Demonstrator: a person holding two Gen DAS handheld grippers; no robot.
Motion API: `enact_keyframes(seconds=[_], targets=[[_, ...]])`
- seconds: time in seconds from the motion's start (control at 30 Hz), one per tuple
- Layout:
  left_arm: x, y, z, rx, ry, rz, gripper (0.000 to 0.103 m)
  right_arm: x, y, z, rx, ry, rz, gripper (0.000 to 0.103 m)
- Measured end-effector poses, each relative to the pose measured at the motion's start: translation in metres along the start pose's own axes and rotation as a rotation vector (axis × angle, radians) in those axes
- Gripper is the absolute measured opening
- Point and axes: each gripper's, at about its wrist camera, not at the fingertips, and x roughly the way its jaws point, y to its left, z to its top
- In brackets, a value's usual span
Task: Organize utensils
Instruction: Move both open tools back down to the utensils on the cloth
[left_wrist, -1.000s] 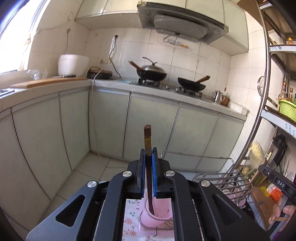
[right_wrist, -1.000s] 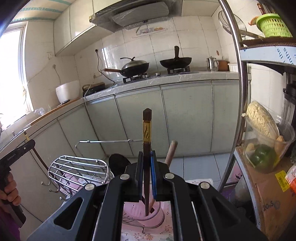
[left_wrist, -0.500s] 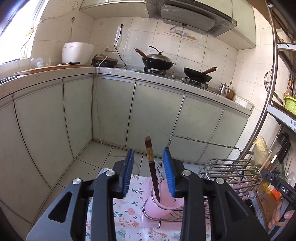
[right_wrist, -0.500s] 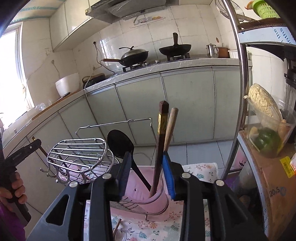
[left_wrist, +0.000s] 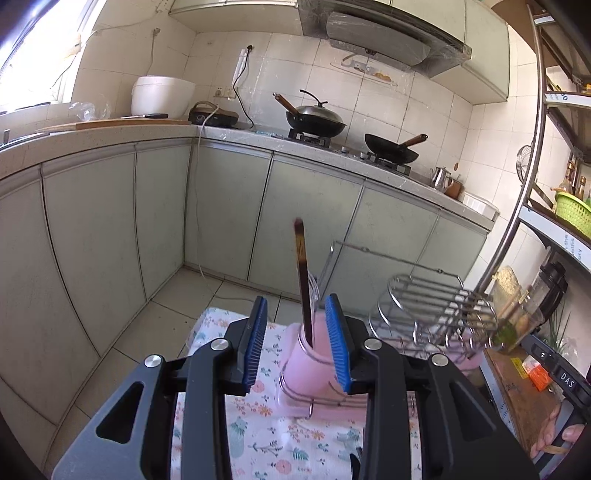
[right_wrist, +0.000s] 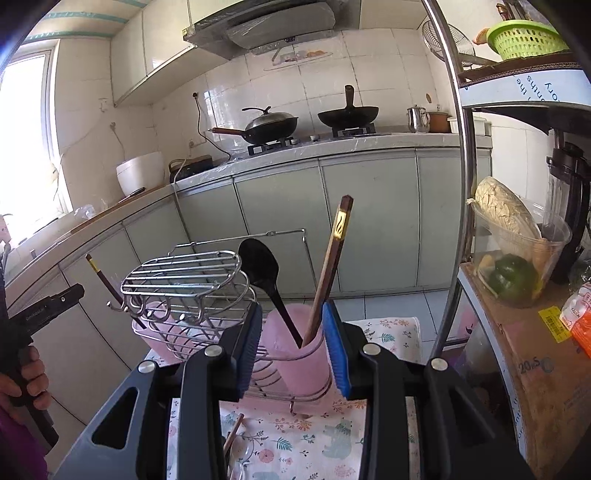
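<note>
Left gripper (left_wrist: 299, 339) and right gripper (right_wrist: 293, 343) both have jaws apart, nothing clamped. Just beyond each, a dark brown chopstick with gold band (left_wrist: 303, 280) (right_wrist: 328, 269) stands tilted in a pink plastic cup (left_wrist: 306, 365) (right_wrist: 295, 354) in a wire rack (right_wrist: 188, 273). A black plastic spoon (right_wrist: 266, 277) shares the right cup. Floral cloth (right_wrist: 295, 443) underneath.
</note>
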Motion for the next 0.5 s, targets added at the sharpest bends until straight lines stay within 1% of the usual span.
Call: enact_keyframes(seconds=[0.13, 0.37, 0.5], targets=[[-0.002, -0.007, -0.021, 0.012, 0.047, -0.02, 0.033, 0.001, 0.006, -0.019, -0.006, 0.044, 0.018, 0.033], [0.006, -0.024, -0.062, 0.061, 0.148, -0.046, 0.033, 0.015, 0.014, -0.056, 0.009, 0.155, 0.055, 0.033], [0.017, -0.033, -0.084, 0.068, 0.239, -0.091, 0.033, 0.023, 0.017, -0.072, 0.005, 0.203, 0.064, 0.033]])
